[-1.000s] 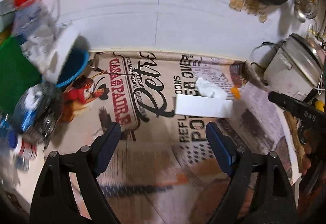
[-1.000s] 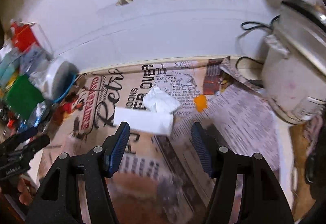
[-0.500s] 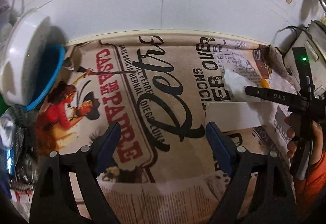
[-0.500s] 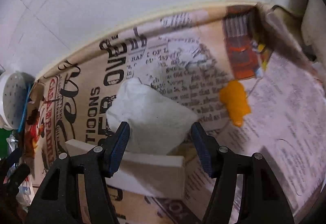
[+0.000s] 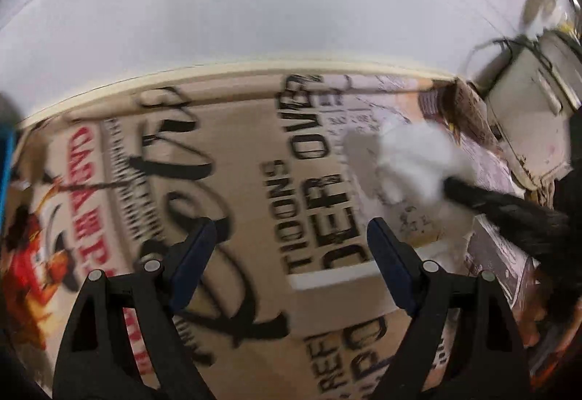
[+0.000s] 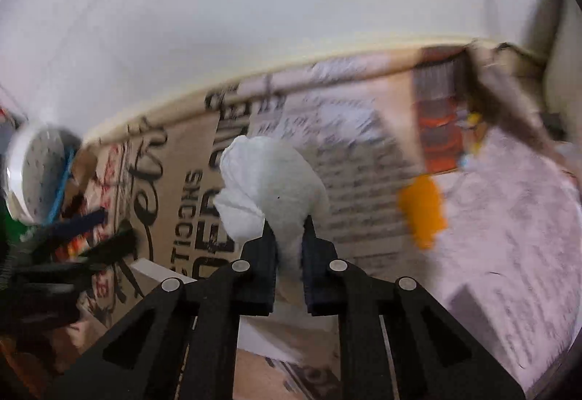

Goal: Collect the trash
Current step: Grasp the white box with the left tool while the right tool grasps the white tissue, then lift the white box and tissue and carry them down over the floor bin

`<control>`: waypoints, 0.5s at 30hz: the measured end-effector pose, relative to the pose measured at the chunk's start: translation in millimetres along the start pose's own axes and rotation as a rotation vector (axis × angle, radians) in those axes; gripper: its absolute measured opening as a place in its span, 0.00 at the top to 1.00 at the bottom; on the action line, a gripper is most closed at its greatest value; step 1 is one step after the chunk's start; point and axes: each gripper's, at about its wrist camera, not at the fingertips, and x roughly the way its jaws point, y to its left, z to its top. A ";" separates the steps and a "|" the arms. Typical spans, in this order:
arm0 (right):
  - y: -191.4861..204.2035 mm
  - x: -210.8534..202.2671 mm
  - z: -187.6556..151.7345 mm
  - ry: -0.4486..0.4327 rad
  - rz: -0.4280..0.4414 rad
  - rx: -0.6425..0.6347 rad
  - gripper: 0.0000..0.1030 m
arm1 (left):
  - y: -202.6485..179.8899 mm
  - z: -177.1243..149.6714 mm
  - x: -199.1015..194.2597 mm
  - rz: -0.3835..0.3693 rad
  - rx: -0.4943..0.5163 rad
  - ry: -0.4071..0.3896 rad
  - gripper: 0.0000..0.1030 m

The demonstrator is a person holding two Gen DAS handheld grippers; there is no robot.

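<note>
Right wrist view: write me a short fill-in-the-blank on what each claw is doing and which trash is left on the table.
1. The right claw is shut on the crumpled white ____.
2. The left claw is ____ and holds nothing.
3. The scrap lying on the newspaper right of the tissue is ____ in colour.

Missing words: tissue; open; orange

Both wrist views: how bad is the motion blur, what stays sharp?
Left wrist view: printed newspaper-style table cover smeared, crumpled white tissue soft, only the open left tool crisp. Right wrist view: the right tool, shut on the tissue, is sharp with it; the orange scrap and the cover's print streak. Both: fisheye bends the table edge.
</note>
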 end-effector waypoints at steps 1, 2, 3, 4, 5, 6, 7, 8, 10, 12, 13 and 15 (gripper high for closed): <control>-6.3 -10.1 -0.3 -0.018 -0.005 0.015 0.90 | -6.1 1.8 8.3 -0.012 0.014 0.015 0.18; -11.0 -16.4 -1.4 -0.029 -0.010 0.025 0.90 | -11.1 2.9 15.6 -0.024 0.027 0.029 0.18; -21.1 -29.5 -4.2 -0.047 -0.025 0.040 0.90 | -16.5 3.1 23.7 -0.034 0.042 0.047 0.18; -24.3 -34.2 -6.4 -0.054 -0.035 0.047 0.90 | -20.3 2.0 28.6 -0.035 0.052 0.062 0.19; -33.4 -44.1 -10.6 -0.061 -0.051 0.060 0.90 | -25.1 -0.3 34.9 -0.040 0.068 0.078 0.20; -39.0 -49.8 -13.9 -0.065 -0.059 0.069 0.90 | -28.2 -3.3 38.7 -0.047 0.080 0.093 0.22; -46.1 -57.0 -18.2 -0.068 -0.068 0.078 0.90 | -31.1 -7.8 41.6 -0.057 0.090 0.110 0.22; -51.5 -62.7 -22.1 -0.069 -0.078 0.084 0.90 | -32.0 -11.0 43.2 -0.067 0.096 0.121 0.22; -54.9 -69.0 -30.4 -0.071 -0.098 0.087 0.90 | -35.1 -19.1 39.5 -0.087 0.104 0.127 0.22; -61.2 -75.9 -36.7 -0.068 -0.103 0.093 0.90 | -39.5 -27.6 33.9 -0.092 0.121 0.141 0.22; -60.3 -76.5 -39.6 -0.067 -0.105 0.094 0.90 | -42.1 -33.5 31.2 -0.098 0.128 0.150 0.22; -63.6 -79.6 -47.1 -0.057 -0.102 0.095 0.90 | -48.7 -45.6 25.1 -0.100 0.144 0.165 0.22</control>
